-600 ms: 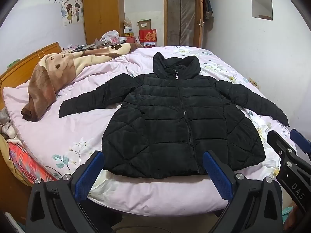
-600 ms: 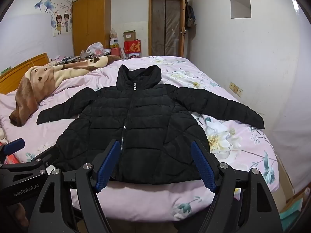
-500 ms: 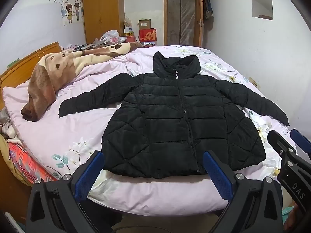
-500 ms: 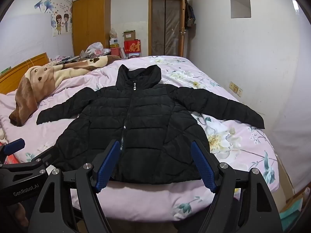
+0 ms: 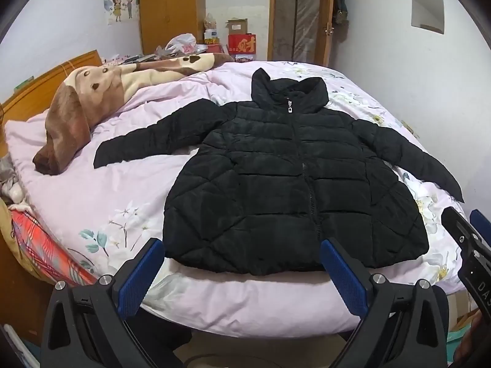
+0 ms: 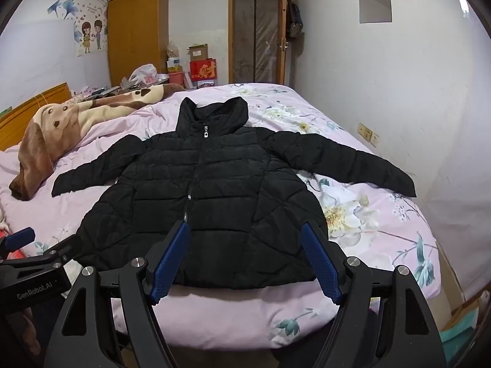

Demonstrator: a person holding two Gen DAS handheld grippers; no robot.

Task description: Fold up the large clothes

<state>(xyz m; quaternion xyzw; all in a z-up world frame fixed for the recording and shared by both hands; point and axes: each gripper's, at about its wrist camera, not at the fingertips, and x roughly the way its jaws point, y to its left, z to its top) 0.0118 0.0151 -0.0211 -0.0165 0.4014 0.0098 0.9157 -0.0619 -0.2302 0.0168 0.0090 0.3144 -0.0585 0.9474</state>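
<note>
Hovering short of the bed's near edge, the left hand-held gripper (image 5: pixel 242 271) has its blue pads spread wide and holds nothing; the right hand-held gripper (image 6: pixel 245 257) beside it is spread and empty too. Neither touches any fabric.

Just beyond them, the black puffer jacket (image 5: pixel 288 190) lies face up on the pink floral bed (image 5: pixel 101 190), zipped to the collar, hood away from the cameras, hem (image 6: pixel 233 279) close to the near edge. Both sleeves are spread out to the sides: the left sleeve (image 5: pixel 153 141) points towards a brown dog-print blanket (image 5: pixel 92 98) near the headboard, and the right sleeve (image 6: pixel 346 159) reaches to the wall-side edge of the bed.

Folding looks not yet begun. The padding is thick and slippery-looking, so a shallow pinch could catch only the outer shell and let it slide free. With the hem so near the edge, a pull towards the person could drag the jacket off the bed. A folded sleeve may also spring back open.

Against the views from half a second earlier, nothing visibly differs: jacket, blanket and both tools sit in the same places.
</note>
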